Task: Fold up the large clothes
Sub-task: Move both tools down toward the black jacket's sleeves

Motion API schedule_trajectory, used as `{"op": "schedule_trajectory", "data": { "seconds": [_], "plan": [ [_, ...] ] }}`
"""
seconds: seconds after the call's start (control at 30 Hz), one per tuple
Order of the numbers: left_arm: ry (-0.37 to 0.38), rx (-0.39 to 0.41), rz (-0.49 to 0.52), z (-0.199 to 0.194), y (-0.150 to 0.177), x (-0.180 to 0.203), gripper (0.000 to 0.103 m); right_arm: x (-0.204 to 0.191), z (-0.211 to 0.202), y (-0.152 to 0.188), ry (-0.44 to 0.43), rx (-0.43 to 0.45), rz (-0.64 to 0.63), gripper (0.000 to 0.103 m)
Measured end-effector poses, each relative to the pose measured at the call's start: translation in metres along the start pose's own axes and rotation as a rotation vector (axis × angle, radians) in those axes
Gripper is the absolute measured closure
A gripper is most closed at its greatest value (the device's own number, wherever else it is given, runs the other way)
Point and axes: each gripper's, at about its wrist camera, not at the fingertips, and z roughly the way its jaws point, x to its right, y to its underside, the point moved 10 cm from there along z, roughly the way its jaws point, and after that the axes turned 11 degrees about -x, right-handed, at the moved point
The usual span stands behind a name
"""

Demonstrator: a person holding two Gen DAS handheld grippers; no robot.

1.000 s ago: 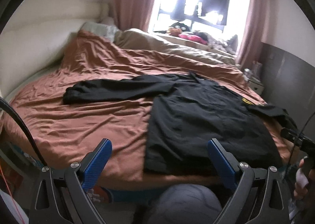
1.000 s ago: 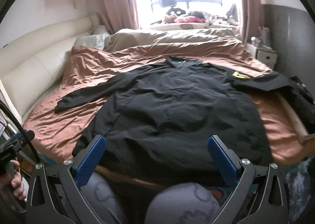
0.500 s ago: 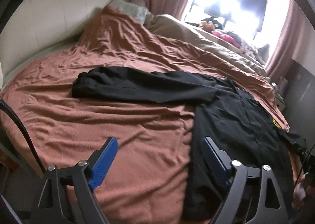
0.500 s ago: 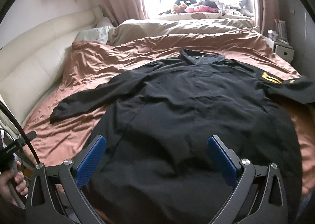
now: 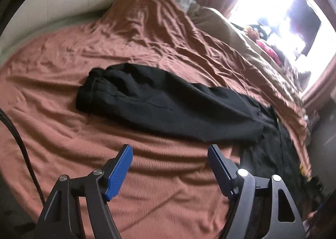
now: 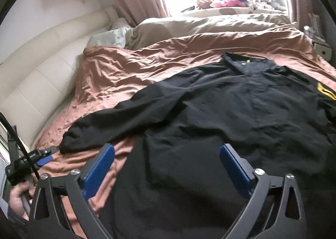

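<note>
Left wrist view. I am holding the left gripper [image 5: 170,155] with its jaws spread wide and nothing between them, above the rust-brown bedspread [image 5: 63,75]. The black jacket [image 5: 283,150] is lying flat on the bed, and its left sleeve [image 5: 159,102] is stretching straight out ahead of my fingers, apart from them. The step in hand, as I judge it, is folding that sleeve in over the body. To do it well I am aiming for the cuff [image 5: 92,89] at the far end, pinching both layers and lifting before carrying it across, so the bedspread is not dragged along.
Hard to make out: the whole frame is smeared, the jacket's body is cut off at the right edge, and the window [image 5: 294,14] is blown out.

Right wrist view. I am holding the right gripper [image 6: 168,161] gaping and empty as well, over the jacket's lower body [image 6: 189,165]; whether the pads [image 6: 98,169] are touching the cloth I cannot tell. It would serve best pinning the body while the sleeve [image 6: 130,117] comes over.
Hidden: the right sleeve past the yellow patch [image 6: 325,92] is running out of frame, and the hem is lying under the gripper. The left gripper's handle and my left hand [image 6: 19,201] are showing only in part at the lower left.
</note>
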Motion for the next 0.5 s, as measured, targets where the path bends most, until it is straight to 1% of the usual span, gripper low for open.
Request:
{"op": "schedule_trajectory", "data": {
  "seconds": [0.07,0.17,0.3,0.37,0.5],
  "plan": [
    [-0.013,0.000,-0.059,0.010,-0.010,-0.009,0.028,0.001,0.013,-0.011,0.003,0.004,0.008,0.010],
    [-0.017,-0.024,-0.109,0.028,-0.020,-0.016,0.032,0.002,0.033,-0.026,-0.010,-0.001,0.022,0.014],
    [-0.031,-0.064,-0.196,0.056,-0.030,-0.030,0.032,0.008,0.056,-0.045,-0.014,-0.020,0.046,0.015],
    [-0.055,-0.095,-0.251,0.069,-0.031,-0.041,0.032,0.009,0.068,-0.055,-0.018,-0.033,0.065,0.020],
    [-0.055,-0.121,-0.346,0.092,-0.037,-0.060,0.032,0.013,0.089,-0.069,-0.030,-0.060,0.103,0.021]
  ]
}}
